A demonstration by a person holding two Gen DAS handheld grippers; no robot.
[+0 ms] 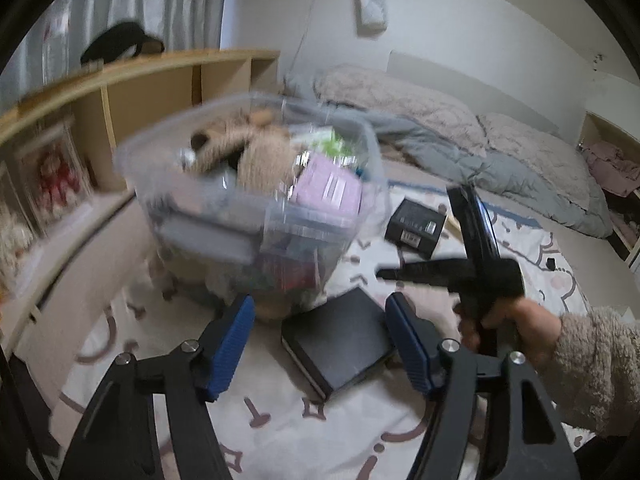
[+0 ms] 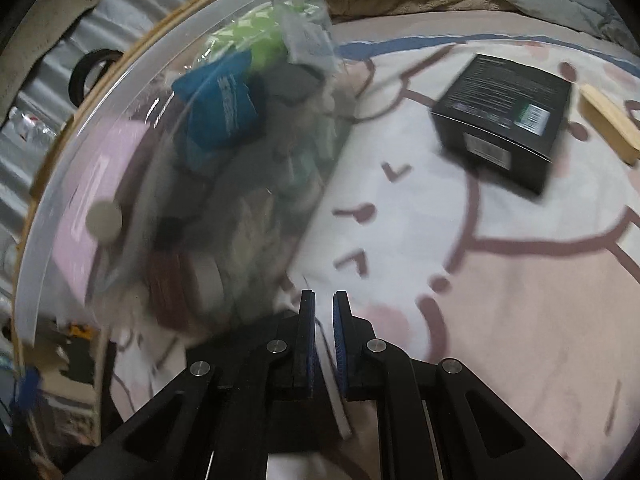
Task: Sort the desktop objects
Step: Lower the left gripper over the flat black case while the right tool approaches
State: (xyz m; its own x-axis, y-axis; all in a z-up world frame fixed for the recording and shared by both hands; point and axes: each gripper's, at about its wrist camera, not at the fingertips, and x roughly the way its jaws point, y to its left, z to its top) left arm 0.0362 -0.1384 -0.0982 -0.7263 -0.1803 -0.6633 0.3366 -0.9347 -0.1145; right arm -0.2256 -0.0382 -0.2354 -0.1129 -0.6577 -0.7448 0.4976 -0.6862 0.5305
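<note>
A black flat book (image 1: pixel 340 344) lies on the patterned blanket (image 1: pixel 280 420) right in front of my left gripper (image 1: pixel 320 300). The blue pads stand open on either side of it; the left pad is clear of it and the right pad is close to its corner. Behind it stands a clear plastic bin (image 1: pixel 256 200) full of mixed items, blurred. A hand in a fluffy sleeve (image 1: pixel 592 364) holds my right gripper (image 1: pixel 386 274) to the right, pointing left. In the right wrist view my right gripper (image 2: pixel 324 294) is shut with nothing in it, beside the bin (image 2: pixel 160 160).
A black box (image 2: pixel 504 120) lies on the blanket beyond the right gripper, with a pale wooden piece (image 2: pixel 608 124) next to it. A wooden shelf (image 1: pixel 140 92) runs along the left. Grey and pink bedding (image 1: pixel 460 140) is piled at the back.
</note>
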